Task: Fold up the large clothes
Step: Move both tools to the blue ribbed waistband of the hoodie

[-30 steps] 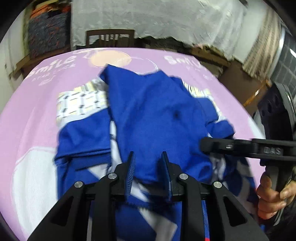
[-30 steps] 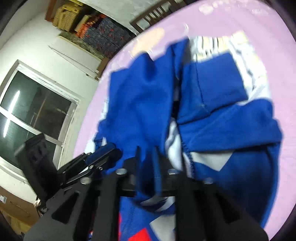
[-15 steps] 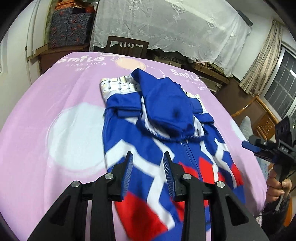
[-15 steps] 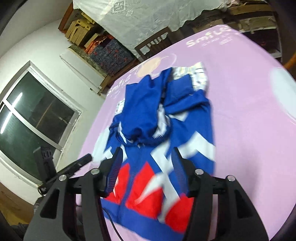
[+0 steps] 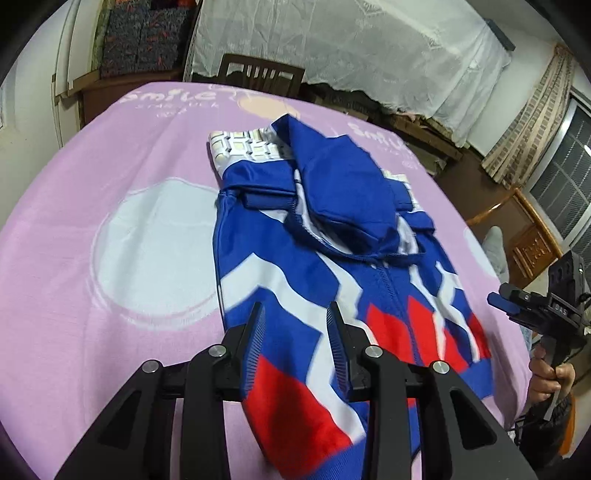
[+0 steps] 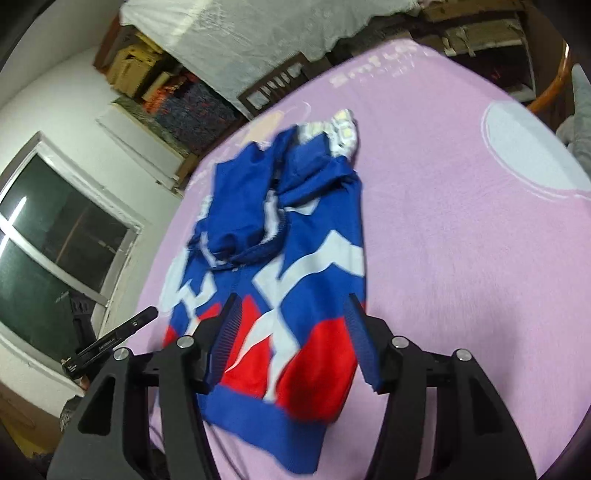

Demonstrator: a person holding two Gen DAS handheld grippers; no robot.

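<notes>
A blue jacket (image 5: 314, 273) (image 6: 314, 258) with white zigzags and red blocks lies flat on the pink sheet (image 5: 110, 332), hem toward me. Its blue hood (image 5: 343, 184) is folded down over the chest, and the sleeves are folded across the top. My left gripper (image 5: 295, 310) hovers open above the hem's left part, with nothing between its pads. My right gripper (image 6: 291, 301) hovers open over the red hem area, also holding nothing. In the left wrist view the right gripper (image 5: 509, 304) shows off the jacket's right edge, held by a hand (image 5: 550, 376).
The pink sheet (image 6: 461, 258) spreads wide around the jacket. A wooden chair (image 5: 258, 74) stands behind the far edge, under a white lace cloth (image 5: 369, 44). Shelves of stacked fabric (image 5: 140, 33) fill the back left. A window (image 6: 48, 240) is beside the table.
A second ago both grippers were close in on the blue hood fabric. They have let go and drawn back toward the hem. The hood now rests folded on the chest.
</notes>
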